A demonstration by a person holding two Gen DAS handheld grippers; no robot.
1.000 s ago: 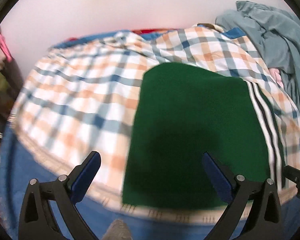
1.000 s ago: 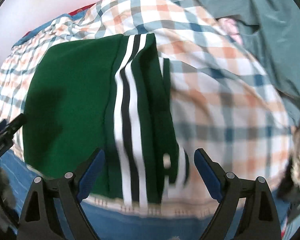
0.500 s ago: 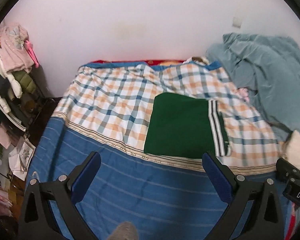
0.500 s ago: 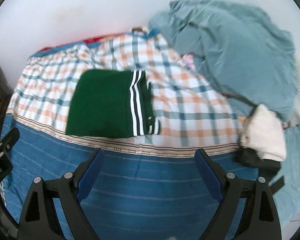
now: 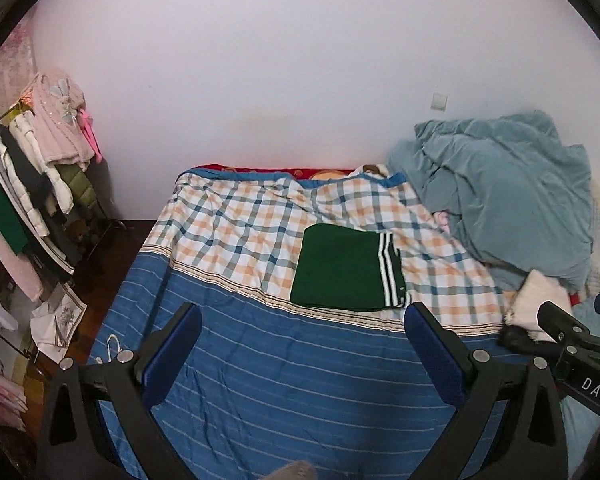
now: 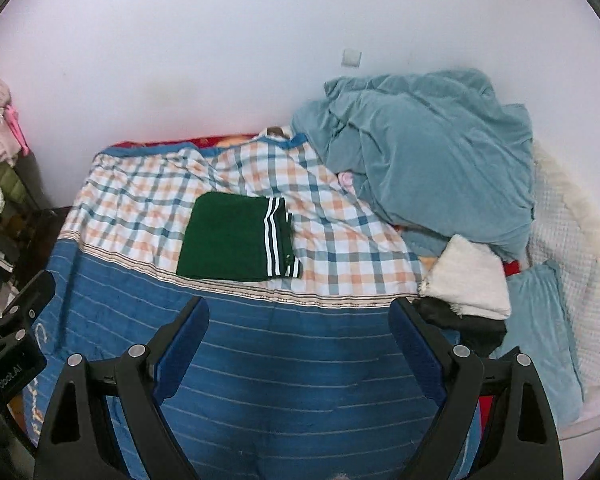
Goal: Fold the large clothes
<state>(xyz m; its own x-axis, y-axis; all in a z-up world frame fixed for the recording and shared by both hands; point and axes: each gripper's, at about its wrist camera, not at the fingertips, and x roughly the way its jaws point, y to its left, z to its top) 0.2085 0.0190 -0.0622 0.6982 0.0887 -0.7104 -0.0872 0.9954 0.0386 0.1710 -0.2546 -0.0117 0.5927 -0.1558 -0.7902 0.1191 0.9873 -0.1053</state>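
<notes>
Now the bed (image 5: 260, 392) carries the folded green garment (image 5: 340, 268) flat on its checked sheet, beside the teal blanket (image 5: 500, 196). Nearer than the garment, left gripper (image 5: 302, 354) and right gripper (image 6: 300, 346) hover, jaws wide, empty, touching nothing.

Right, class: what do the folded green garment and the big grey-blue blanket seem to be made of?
Green garment: probably smooth, matte knit sportswear fabric; it lies flat, with white side stripes. Grey-blue blanket: likely soft velvety fleece; its deep rumpled folds show a faint sheen. Neither is certain from looks alone.
</notes>
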